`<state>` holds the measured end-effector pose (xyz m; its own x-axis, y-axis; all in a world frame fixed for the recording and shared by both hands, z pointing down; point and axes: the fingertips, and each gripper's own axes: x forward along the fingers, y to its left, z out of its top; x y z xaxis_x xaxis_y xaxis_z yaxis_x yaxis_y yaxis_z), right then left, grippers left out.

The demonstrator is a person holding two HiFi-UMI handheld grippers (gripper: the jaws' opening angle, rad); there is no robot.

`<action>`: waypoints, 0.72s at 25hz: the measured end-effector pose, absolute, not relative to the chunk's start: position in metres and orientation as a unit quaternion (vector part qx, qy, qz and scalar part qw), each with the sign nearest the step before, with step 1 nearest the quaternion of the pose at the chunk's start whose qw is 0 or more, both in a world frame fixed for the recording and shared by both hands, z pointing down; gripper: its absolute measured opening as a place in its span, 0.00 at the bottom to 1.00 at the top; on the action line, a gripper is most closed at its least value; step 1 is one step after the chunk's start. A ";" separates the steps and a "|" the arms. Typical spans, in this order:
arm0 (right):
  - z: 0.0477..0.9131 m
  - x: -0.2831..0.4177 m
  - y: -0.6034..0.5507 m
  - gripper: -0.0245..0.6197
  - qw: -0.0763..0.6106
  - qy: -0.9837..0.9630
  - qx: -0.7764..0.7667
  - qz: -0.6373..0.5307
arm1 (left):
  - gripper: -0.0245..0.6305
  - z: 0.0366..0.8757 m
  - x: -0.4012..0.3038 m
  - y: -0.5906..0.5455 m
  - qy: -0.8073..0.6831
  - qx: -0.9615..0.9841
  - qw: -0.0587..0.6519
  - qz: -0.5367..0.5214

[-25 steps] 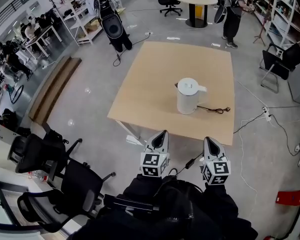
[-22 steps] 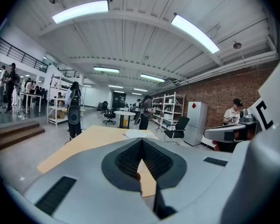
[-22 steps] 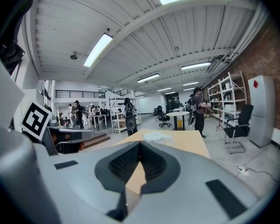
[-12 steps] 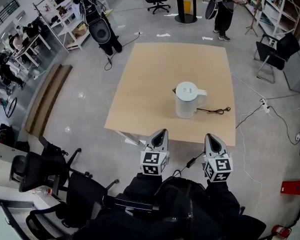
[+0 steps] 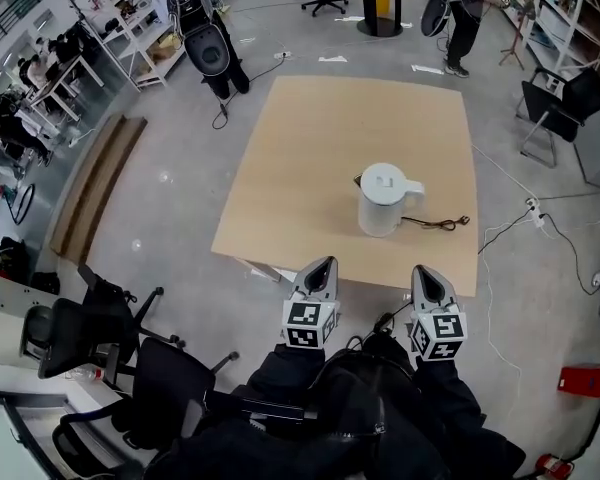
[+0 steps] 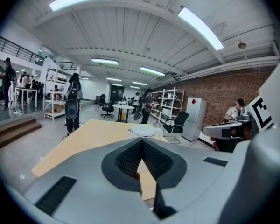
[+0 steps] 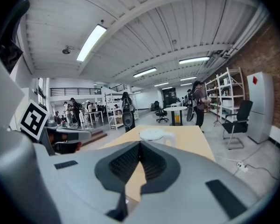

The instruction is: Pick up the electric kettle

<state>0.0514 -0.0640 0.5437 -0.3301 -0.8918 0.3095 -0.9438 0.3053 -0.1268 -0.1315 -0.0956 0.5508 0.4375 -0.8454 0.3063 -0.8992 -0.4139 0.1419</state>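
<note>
Head view: the white electric kettle [image 5: 382, 200] stood upright on the bench [image 5: 300, 158], its cord [image 5: 435, 222] trailing right. The left gripper [image 5: 325, 264] and right gripper [image 5: 422, 271] hung short of the near edge, touching nothing. Left gripper view: jaws clenched together, nothing between them. Right gripper view: jaws likewise clenched and empty, with the kettle ahead on the bench.

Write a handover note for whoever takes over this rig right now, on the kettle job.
Left tool: shut, empty, short of the table.
Right tool: shut, empty, also short of it.
Kettle: upright on the table, handle to the right, cord trailing right.
Done: nothing gripped.
Left: open a tool, reach in, probably take the handle, lift.
</note>
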 end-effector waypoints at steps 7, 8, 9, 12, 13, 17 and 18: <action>0.538 0.059 -0.098 0.04 0.078 -0.807 0.569 0.139 | 0.04 0.539 -0.130 -0.123 -0.543 0.825 0.133 0.078; 0.536 0.061 -0.103 0.04 0.074 -0.809 0.567 0.138 | 0.04 0.537 -0.129 -0.128 -0.547 0.823 0.133 0.075; 0.534 0.062 -0.109 0.04 0.072 -0.811 0.564 0.137 | 0.04 0.535 -0.127 -0.134 -0.551 0.821 0.133 0.072; 0.535 0.072 -0.123 0.04 0.073 -0.816 0.556 0.137 | 0.04 0.531 -0.118 -0.149 -0.558 0.817 0.132 0.068; 0.536 0.076 -0.127 0.04 0.074 -0.817 0.555 0.138 | 0.04 0.531 -0.114 -0.153 -0.559 0.816 0.131 0.068; 0.536 0.093 -0.150 0.04 0.073 -0.822 0.548 0.138 | 0.04 0.529 -0.102 -0.175 -0.569 0.810 0.129 0.068; 0.537 0.098 -0.156 0.04 0.073 -0.822 0.547 0.138 | 0.04 0.529 -0.098 -0.180 -0.571 0.808 0.128 0.068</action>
